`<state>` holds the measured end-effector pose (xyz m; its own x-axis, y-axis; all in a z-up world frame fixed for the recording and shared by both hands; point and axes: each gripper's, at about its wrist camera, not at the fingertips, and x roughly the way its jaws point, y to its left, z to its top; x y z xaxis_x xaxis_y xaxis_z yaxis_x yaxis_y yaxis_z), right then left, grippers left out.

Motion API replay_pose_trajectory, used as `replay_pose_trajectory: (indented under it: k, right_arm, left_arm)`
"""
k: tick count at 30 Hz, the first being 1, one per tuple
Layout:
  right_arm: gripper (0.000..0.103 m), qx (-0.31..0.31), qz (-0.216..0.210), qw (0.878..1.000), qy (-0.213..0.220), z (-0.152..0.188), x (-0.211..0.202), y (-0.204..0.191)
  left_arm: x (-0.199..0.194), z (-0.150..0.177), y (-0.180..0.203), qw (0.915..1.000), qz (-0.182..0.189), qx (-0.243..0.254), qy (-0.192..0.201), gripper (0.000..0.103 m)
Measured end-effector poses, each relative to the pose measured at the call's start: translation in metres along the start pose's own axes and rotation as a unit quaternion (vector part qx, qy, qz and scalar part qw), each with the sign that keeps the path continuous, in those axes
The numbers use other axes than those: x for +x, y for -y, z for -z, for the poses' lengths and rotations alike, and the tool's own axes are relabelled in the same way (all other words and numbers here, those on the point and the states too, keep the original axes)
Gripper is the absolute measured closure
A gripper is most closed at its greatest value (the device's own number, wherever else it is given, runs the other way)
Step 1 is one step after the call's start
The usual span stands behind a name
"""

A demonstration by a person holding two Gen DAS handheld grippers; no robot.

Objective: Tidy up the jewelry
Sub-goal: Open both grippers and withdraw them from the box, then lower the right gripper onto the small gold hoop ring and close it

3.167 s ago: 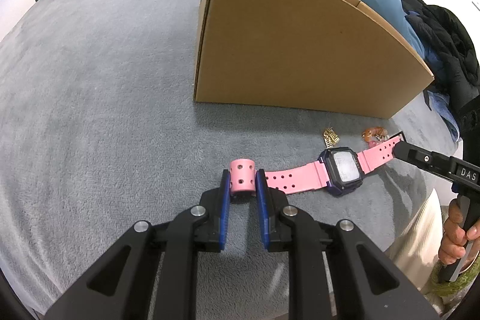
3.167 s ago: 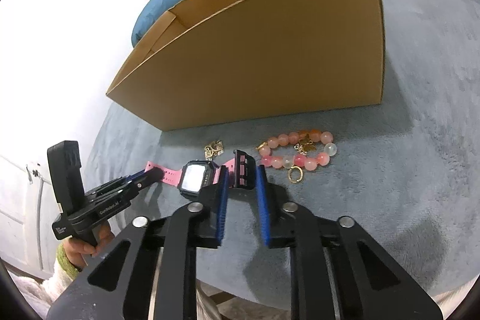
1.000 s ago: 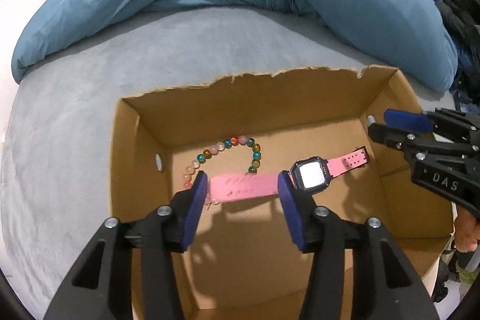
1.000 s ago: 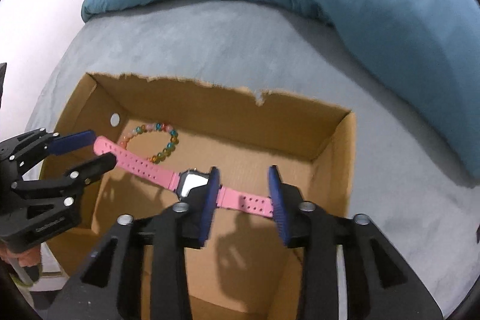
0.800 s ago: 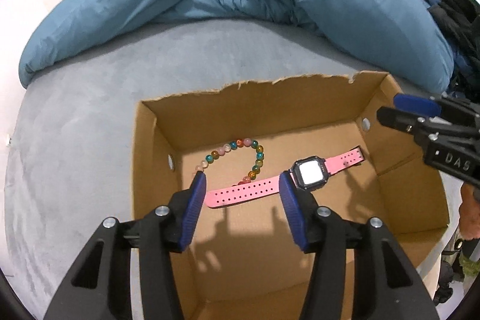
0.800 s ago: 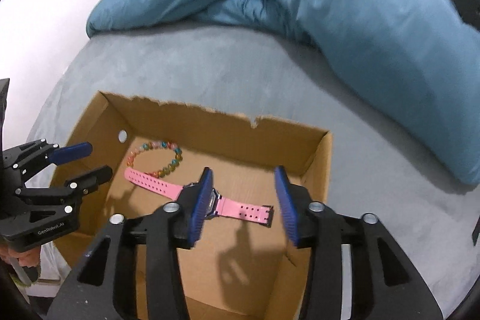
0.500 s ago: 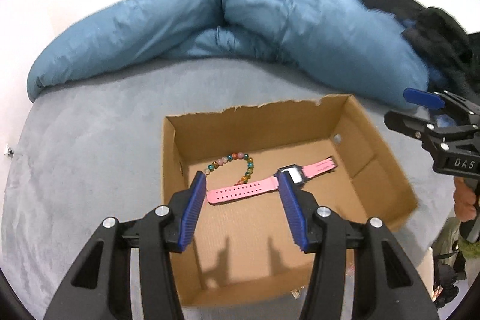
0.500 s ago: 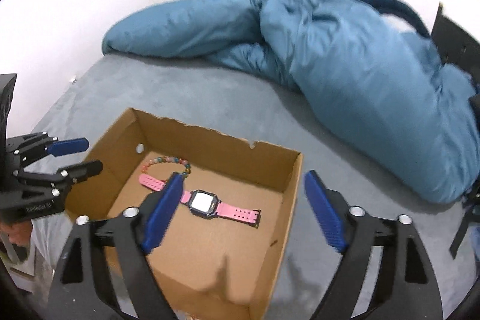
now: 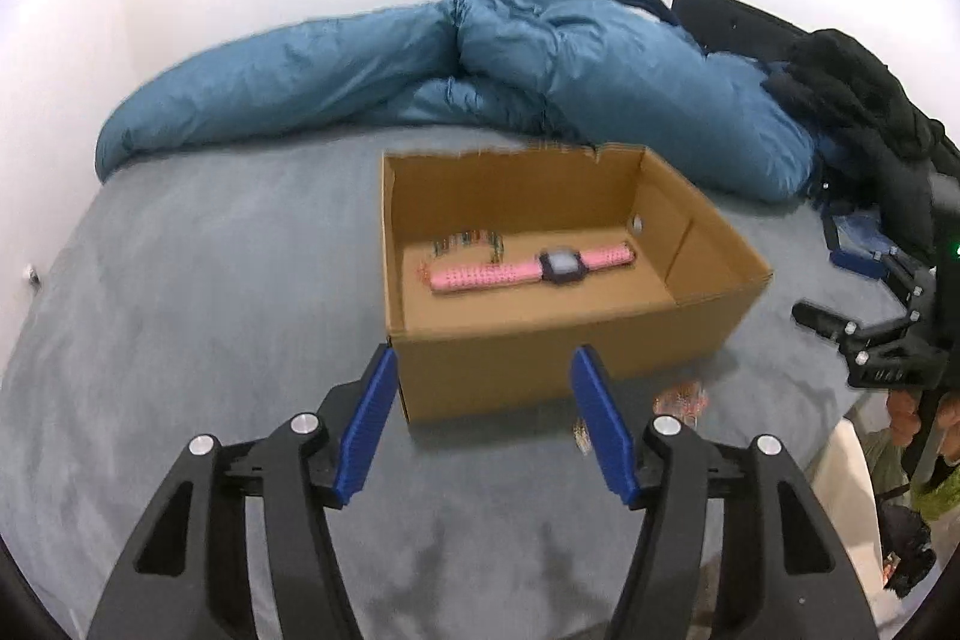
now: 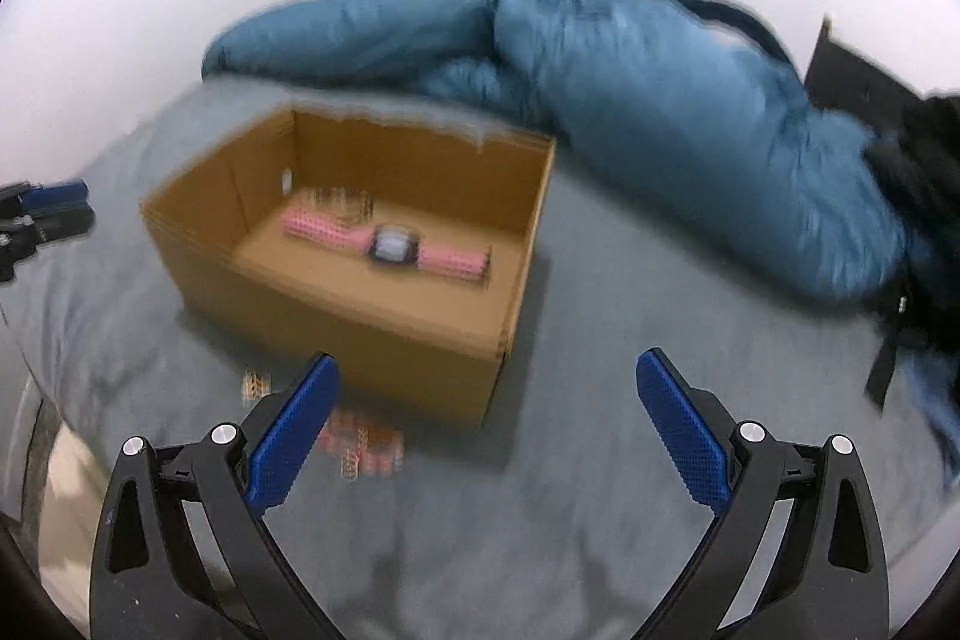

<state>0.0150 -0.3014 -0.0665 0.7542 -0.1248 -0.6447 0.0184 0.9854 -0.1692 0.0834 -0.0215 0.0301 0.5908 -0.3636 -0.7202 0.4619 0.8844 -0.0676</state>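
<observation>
Pink watch (image 9: 528, 269) lies flat inside the cardboard box (image 9: 540, 370) at frame centre, beaded bracelet (image 9: 474, 239) just behind it; left tongs (image 9: 483, 415) have just been opening and are released, nothing between them; right tongs (image 10: 486, 424) likewise just spread wide, empty; blurred beads (image 10: 360, 442) lie on the grey bed (image 9: 180, 280) before the box.

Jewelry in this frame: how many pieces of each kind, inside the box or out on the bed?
Watches: 1, the pink watch in the cardboard box.
Bead bracelets: 2, the multicoloured bracelet in the box, the pink bead bracelet on the grey bed cover in front of it.
Small gold pieces: 1, the gold trinket, too blurred to identify.
Total: 4.
</observation>
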Motion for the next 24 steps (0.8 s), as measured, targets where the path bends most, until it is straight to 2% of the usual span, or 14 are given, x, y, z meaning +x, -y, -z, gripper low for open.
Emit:
replay_pose_trajectory:
  k: [6, 9, 12, 17, 24]
  right_arm:
    - [0.008, 0.008, -0.01, 0.997, -0.074, 0.047, 0.043, -0.018]
    - [0.008, 0.017, -0.031, 0.992, -0.117, 0.062, 0.076, -0.019]
    - [0.008, 0.011, -0.04, 0.989, -0.139, 0.07, 0.097, -0.018]
    - [0.008, 0.031, -0.077, 0.989, -0.123, 0.075, 0.102, -0.008]
    - [0.008, 0.055, -0.091, 0.987, -0.125, 0.077, 0.102, 0.006]
  left_arm:
    - [0.032, 0.041, 0.008, 0.9995, -0.002, 0.003, -0.031, 0.044]
    - [0.047, 0.056, 0.015, 0.9992, -0.003, 0.014, -0.038, 0.044]
    - [0.064, 0.067, 0.019, 0.9982, -0.005, 0.023, -0.054, 0.044]
    - [0.078, 0.076, 0.025, 0.9972, -0.009, 0.04, -0.062, 0.044]
    - [0.092, 0.078, 0.03, 0.9966, -0.006, 0.041, -0.071, 0.044]
